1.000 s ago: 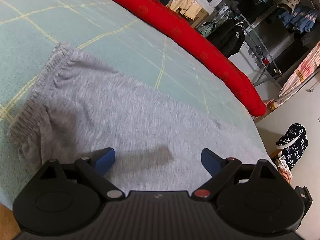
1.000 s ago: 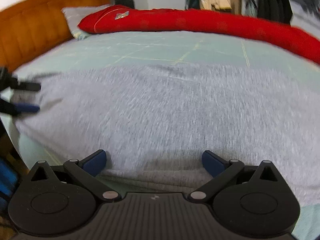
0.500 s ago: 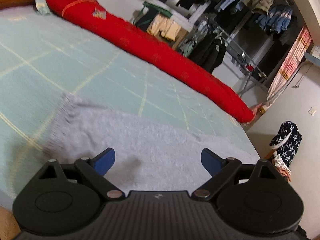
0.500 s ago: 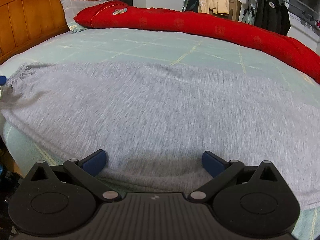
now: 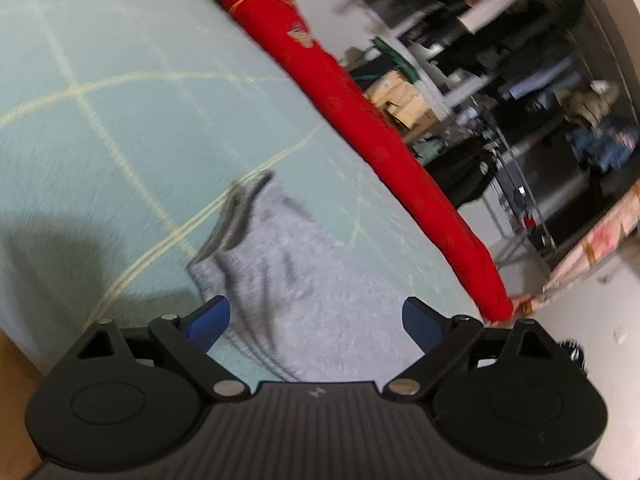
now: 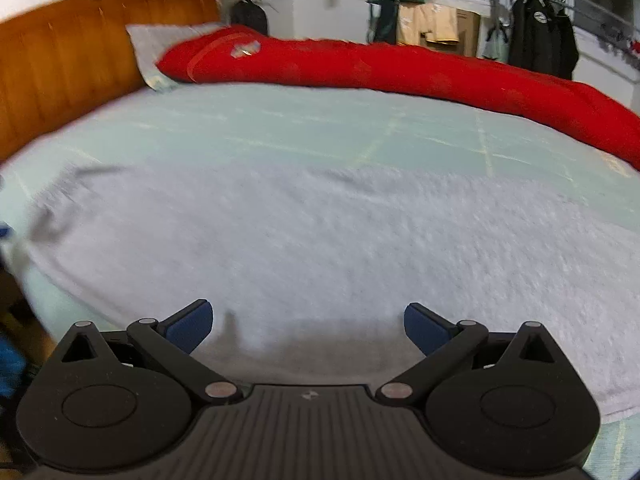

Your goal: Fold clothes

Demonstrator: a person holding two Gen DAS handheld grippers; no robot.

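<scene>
A grey knit garment lies spread flat across the pale green bed sheet. In the left wrist view its elastic waistband end is bunched and creased, just ahead of my left gripper, which is open with nothing between its blue fingertips. My right gripper is open too, hovering over the garment's near edge with its jaws empty. Both views are blurred.
A long red rolled blanket runs along the bed's far side, also red blanket. A wooden headboard and a pillow stand at the left. Clothes racks and boxes line the room beyond.
My left gripper has swung toward the garment's waistband end and tilted, so the cloth now looks creased there. The right gripper has pulled back slightly; both stay open.
</scene>
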